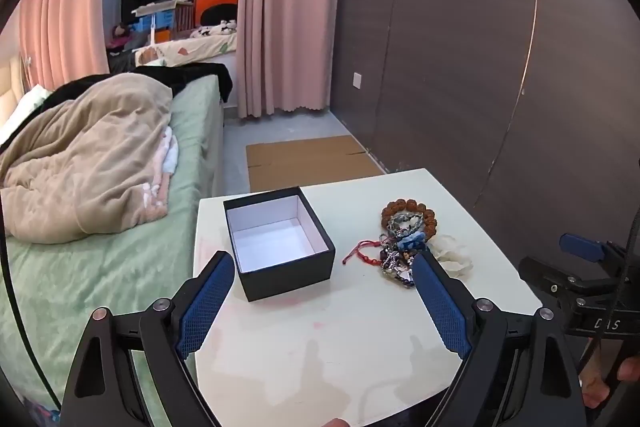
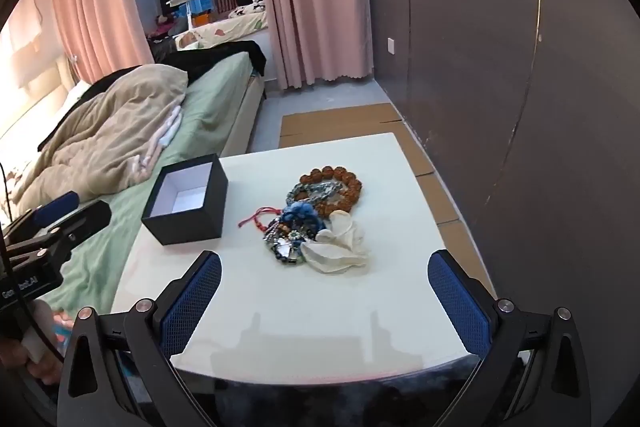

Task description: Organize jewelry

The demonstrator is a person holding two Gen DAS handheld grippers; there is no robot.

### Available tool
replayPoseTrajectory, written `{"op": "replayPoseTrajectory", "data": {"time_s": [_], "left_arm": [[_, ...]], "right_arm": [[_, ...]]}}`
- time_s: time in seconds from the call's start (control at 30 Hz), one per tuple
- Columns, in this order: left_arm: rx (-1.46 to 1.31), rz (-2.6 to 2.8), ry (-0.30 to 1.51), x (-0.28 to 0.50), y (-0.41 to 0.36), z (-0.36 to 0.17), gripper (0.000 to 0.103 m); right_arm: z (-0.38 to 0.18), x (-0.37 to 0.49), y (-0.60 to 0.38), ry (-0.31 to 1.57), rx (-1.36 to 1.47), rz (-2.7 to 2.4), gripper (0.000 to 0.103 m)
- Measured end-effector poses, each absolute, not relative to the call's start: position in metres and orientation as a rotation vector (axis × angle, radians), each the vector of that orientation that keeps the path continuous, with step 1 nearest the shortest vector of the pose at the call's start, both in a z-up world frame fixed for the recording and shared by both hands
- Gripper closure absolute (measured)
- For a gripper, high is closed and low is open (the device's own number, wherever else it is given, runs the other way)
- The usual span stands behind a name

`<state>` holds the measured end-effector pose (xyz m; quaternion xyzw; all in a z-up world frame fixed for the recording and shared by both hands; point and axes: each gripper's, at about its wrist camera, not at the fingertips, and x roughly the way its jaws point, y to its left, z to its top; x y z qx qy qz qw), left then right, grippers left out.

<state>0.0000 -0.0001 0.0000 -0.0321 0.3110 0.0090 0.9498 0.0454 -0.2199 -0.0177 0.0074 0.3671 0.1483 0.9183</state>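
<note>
Start of the job: both grippers, left gripper [image 1: 324,303] and right gripper [image 2: 324,301], gape empty over the table's [image 2: 280,327] near edge; box [image 2: 186,201] empty (left side). Next: pinch one piece from the heap [image 2: 316,223].

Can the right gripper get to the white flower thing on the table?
Probably yes. The right gripper has its jaws wide open with nothing in them, and only bare table lies between it and the white flower piece at the near edge of the jewelry pile.

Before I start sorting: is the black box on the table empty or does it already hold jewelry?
Empty. The black box stands open with no lid on, and its white floor and walls are bare in both views.
</note>
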Motion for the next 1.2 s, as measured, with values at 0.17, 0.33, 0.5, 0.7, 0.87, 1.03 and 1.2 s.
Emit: {"op": "replayPoseTrajectory", "data": {"time_s": [0.17, 0.33, 0.5, 0.7, 0.87, 1.03, 1.2], "left_arm": [[-0.085, 0.006, 0.63, 0.0, 0.001, 0.0, 0.012], [-0.077, -0.002, 0.634, -0.001, -0.001, 0.0, 0.012], [-0.089, -0.015, 0.636, 0.0, -0.004, -0.003, 0.012], [-0.092, -0.011, 0.626, 0.0, -0.003, -0.003, 0.012], [-0.099, -0.02, 0.628, 0.0, -0.004, -0.003, 0.012], [-0.1, -0.019, 0.627, 0.0, -0.003, -0.003, 0.012], [-0.102, -0.025, 0.625, 0.0, -0.002, -0.004, 0.012]], "right_arm": [[-0.018, 0.054, -0.229, 0.783, 0.08, 0.318, 0.0], [-0.014, 0.044, -0.224, 0.728, 0.026, 0.278, 0.0], [-0.012, 0.048, -0.229, 0.739, 0.04, 0.278, 0.0], [-0.011, 0.048, -0.229, 0.729, 0.045, 0.285, 0.0], [-0.011, 0.048, -0.229, 0.736, 0.045, 0.288, 0.0], [-0.011, 0.047, -0.227, 0.734, 0.046, 0.288, 0.0], [-0.011, 0.046, -0.226, 0.733, 0.046, 0.292, 0.0]]}}
